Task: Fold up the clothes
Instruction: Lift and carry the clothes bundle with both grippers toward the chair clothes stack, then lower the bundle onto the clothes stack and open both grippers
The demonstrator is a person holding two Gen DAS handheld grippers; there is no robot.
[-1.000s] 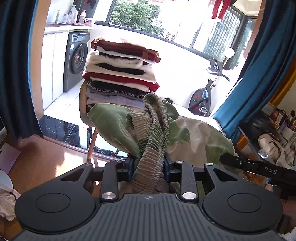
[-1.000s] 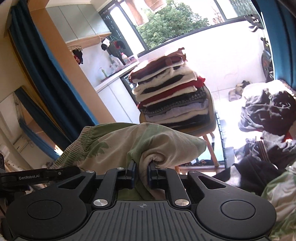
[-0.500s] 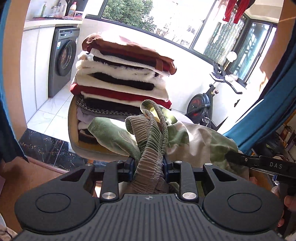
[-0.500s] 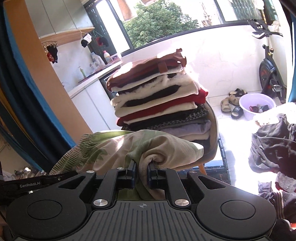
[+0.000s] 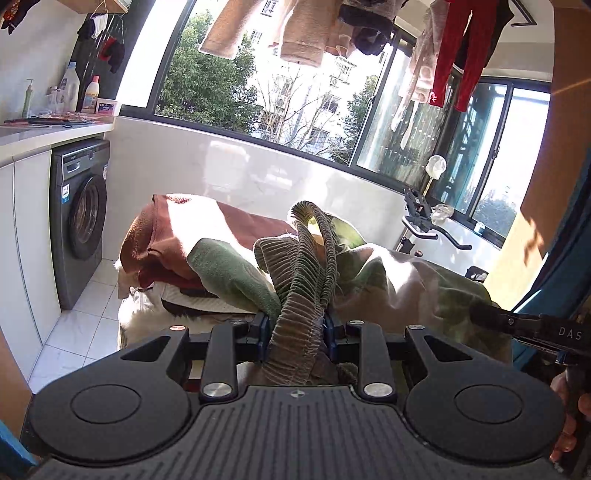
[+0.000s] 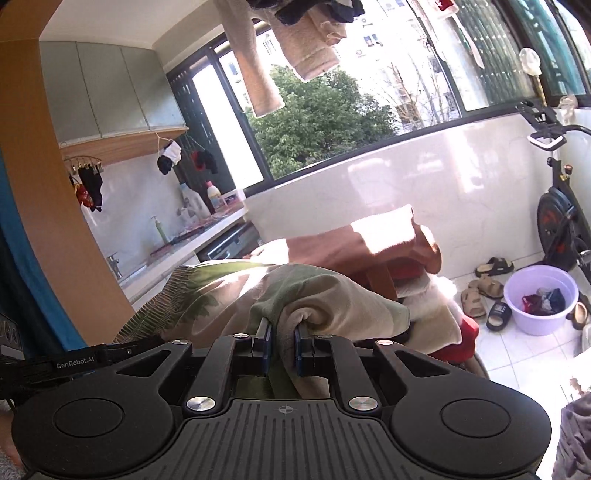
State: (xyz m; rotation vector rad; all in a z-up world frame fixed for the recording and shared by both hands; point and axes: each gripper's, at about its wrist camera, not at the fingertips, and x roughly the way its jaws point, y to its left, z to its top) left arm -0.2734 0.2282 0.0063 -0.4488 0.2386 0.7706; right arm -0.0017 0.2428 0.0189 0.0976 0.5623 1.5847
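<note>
A folded green and beige garment point(image 5: 402, 280) hangs between my two grippers, level with the top of a tall stack of folded clothes point(image 5: 177, 240). My left gripper point(image 5: 295, 328) is shut on its ribbed elastic waistband point(image 5: 310, 269). My right gripper point(image 6: 281, 343) is shut on a bunched fold of the same garment point(image 6: 314, 295). A brown folded piece point(image 6: 373, 243) tops the stack, with white and red layers under it. The garment hides most of the stack and the chair below it.
A washing machine point(image 5: 79, 221) and counter point(image 5: 44, 129) stand at the left. An exercise bike point(image 6: 557, 221), a purple basin point(image 6: 539, 299) and slippers point(image 6: 487, 291) occupy the tiled floor at the right. Laundry point(image 5: 303, 33) hangs overhead. A blue curtain point(image 5: 561, 280) borders the right.
Both grippers have risen with the garment, from beside the stack's lower layers to the height of its top. The stack now looks closer and sits below the garment.
</note>
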